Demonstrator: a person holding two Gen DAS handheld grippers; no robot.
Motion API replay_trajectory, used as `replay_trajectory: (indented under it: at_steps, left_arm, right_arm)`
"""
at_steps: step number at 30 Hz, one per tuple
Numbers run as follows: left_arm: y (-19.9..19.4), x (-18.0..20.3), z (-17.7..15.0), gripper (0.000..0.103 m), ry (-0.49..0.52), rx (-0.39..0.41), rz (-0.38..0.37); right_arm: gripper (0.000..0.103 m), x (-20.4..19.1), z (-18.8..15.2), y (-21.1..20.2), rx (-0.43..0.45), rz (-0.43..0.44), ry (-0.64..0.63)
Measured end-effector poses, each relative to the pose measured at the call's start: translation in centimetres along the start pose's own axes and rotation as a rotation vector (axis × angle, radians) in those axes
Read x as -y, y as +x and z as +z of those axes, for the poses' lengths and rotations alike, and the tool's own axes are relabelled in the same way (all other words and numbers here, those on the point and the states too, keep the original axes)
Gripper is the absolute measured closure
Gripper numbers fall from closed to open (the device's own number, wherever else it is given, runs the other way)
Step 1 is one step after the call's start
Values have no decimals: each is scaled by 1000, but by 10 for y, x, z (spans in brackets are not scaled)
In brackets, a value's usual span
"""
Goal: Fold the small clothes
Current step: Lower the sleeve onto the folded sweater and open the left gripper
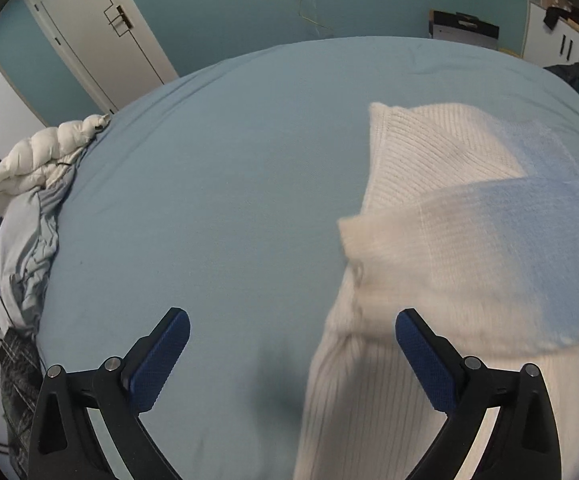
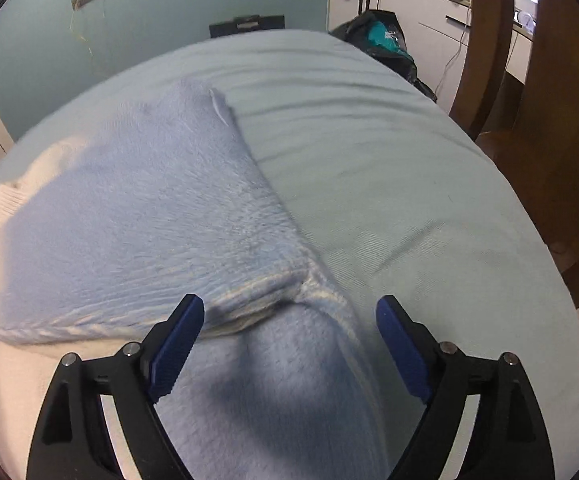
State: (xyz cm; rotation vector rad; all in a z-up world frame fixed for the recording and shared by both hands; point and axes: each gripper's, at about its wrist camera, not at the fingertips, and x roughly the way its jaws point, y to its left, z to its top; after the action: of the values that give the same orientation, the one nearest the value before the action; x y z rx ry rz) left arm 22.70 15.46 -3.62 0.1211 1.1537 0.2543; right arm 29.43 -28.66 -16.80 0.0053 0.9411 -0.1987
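A knit sweater, cream on one side and light blue on the other, lies on the light blue bed sheet [image 1: 229, 184]. In the left wrist view the sweater [image 1: 449, 240] fills the right half, with a sleeve folded across the ribbed body. My left gripper [image 1: 292, 322] is open and empty, its right finger over the sweater's edge. In the right wrist view the sweater [image 2: 149, 216] lies left and centre, a blue sleeve running down between the fingers. My right gripper [image 2: 289, 312] is open just above the sleeve, holding nothing.
A white puffy jacket and crumpled clothes [image 1: 37, 184] lie at the bed's left edge. A dark bag with teal cloth [image 2: 381, 40] sits at the bed's far right corner by white cabinets [image 2: 409, 4]. A wooden post [image 2: 485, 40] stands to the right. A white door [image 1: 101, 36] is beyond the bed.
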Motion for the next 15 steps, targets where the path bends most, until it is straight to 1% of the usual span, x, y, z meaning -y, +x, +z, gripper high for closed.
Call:
replay_trajectory:
  at_steps: [1,3,4,7,8,10,11,12,13,14,15]
  left_arm:
    - [-1,5,-2,0,5,-14,-14]
    - [6,11,-5,0,22,-29,-39]
    - [8,23,-11,0,28,-32,-43]
    - [18,44,-21,0,23,-34,-69]
    - [25,50,-23,0,19,-36,-76]
    - [40,58,-24,0,10,-56,-55]
    - [48,63,-27,0,12,-71,-34]
    - [57,67,-29,0,20,-94,-16]
    - [68,71,-32,0,38,-126,-2]
    - [74,73,-34,0,51,-149,2]
    - [73,72,-36,0,52,-153,-4]
  right_arm:
    - [17,-1,-2,-5,6,57,3]
    - [17,-3,-6,-8,7,140,16]
    - [17,-6,-6,-4,-5,190,31]
    - [17,-17,-10,7,-33,254,28]
    - [17,-22,-11,15,-40,254,10]
    - [17,-33,-13,31,-69,201,-56]
    - [17,-39,-17,42,-97,163,-97]
    - [13,-41,-21,48,-107,159,-110]
    - [10,-38,-22,49,-88,168,-94]
    - [9,-35,-22,50,-87,179,-74]
    - [9,-31,-21,50,-106,197,-51]
